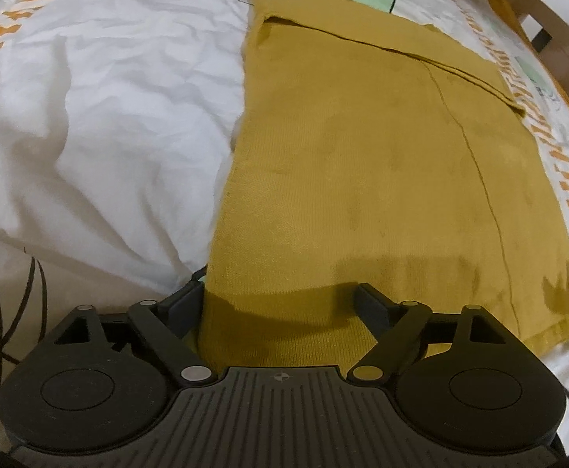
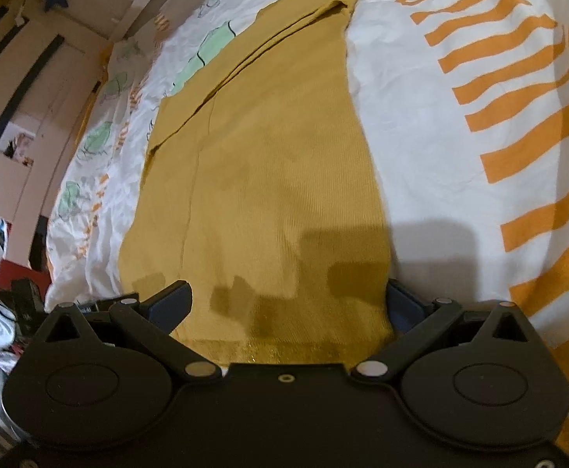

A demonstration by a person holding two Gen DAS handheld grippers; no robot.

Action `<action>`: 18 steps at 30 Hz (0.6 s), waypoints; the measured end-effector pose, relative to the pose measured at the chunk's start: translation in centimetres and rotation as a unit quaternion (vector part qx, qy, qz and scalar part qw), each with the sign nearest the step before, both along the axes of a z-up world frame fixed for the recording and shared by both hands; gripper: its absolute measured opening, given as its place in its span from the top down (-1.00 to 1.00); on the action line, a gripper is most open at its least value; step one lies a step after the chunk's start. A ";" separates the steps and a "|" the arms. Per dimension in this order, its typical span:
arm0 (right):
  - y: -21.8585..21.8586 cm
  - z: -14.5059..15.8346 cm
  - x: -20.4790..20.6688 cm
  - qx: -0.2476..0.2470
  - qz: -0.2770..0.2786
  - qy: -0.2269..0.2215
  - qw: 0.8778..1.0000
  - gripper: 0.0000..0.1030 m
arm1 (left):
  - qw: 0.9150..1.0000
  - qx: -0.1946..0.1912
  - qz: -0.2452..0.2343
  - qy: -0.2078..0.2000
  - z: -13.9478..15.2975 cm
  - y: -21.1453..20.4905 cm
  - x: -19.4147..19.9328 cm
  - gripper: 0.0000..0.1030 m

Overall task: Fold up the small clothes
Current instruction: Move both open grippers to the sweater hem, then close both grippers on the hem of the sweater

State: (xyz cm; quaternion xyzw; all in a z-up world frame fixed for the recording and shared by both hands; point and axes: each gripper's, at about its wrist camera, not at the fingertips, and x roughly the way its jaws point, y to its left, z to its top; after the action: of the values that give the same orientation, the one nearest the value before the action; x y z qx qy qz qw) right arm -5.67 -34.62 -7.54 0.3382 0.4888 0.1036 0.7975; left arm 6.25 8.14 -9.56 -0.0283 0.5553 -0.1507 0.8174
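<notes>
Over mustard garment (image 1: 362, 175), both tongs (image 1: 278, 300) (image 2: 288, 296) spread

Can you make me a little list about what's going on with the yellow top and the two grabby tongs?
garment: mustard yellow top, lying flat, sides folded in lengthwise
surface: white bedsheet with orange stripes and green shapes
left tongs: open, straddling the near hem at the top's left corner
right tongs: open, straddling the near hem at its right corner
grip: neither closed on the cloth yet
likely next: pinch the hem and fold it away
</notes>
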 end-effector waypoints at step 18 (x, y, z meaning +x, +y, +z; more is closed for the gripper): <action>0.0 0.3 0.0 0.013 0.014 0.006 1.000 -0.97 | 0.999 -0.003 -0.028 0.020 1.0 0.1 -2.9 -0.08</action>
State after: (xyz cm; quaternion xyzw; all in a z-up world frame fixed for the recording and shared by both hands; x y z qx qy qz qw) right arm -5.66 -34.60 -7.23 0.3429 0.4965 0.1190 0.7885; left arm 3.32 8.24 -8.58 -0.0181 0.5720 -0.1750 0.8012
